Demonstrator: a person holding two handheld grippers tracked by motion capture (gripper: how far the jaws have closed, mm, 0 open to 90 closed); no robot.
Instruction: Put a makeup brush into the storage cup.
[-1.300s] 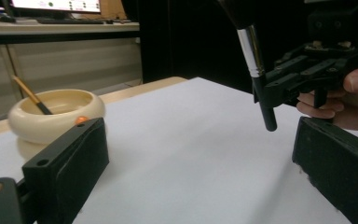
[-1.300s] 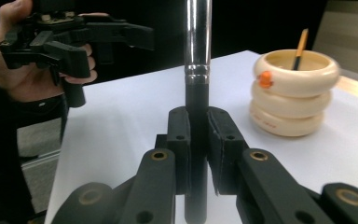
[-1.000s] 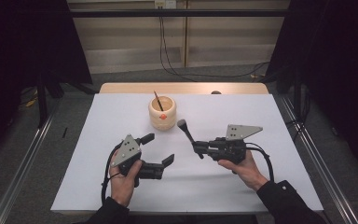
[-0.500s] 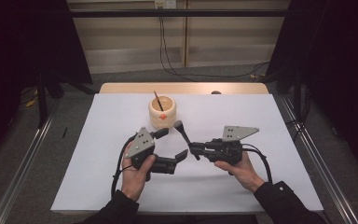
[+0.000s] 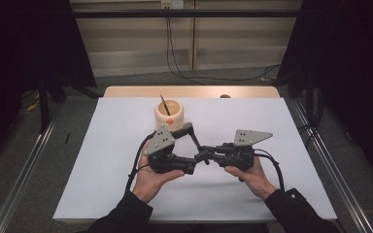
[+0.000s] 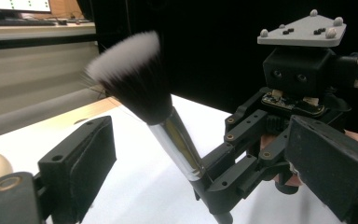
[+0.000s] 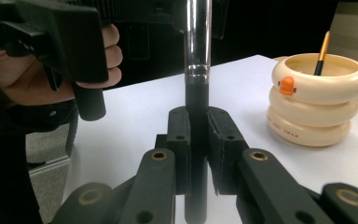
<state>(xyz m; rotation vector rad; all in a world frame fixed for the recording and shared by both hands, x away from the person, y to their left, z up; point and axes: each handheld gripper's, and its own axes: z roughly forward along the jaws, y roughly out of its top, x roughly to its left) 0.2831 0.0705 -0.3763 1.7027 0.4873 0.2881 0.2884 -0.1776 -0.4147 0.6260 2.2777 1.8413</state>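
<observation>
The makeup brush is the object in hand: it is held above the white table cover, near the table's centre and at about 6 o'clock from the cream holder. Its black handle is clamped between the 2 jaws of the right gripper, which are closed on it just below the silver ferrule, as the right gripper view shows; a grip this low leaves the ferrule and the black, white-tipped bristle head free. In the left gripper view the brush rises tilted towards 11 o'clock, so that its upper shaft stands in the gap of the left gripper, whose 2 jaws are apart on either side and, as far as can be told, not touching it. This arrangement suggests a hand-over or regrasp, with the open jaws placed to close higher on the shaft. In the high view the 2 grippers meet nose to nose, the left one at 9 o'clock and the right one at 3 o'clock of the brush, each held in 1 hand of the person. The holder, shaped as 3 stacked rings with a small orange mark, stands upright towards the far edge and holds 1 thin brush that leans on its rim; it seems the likely destination.
</observation>
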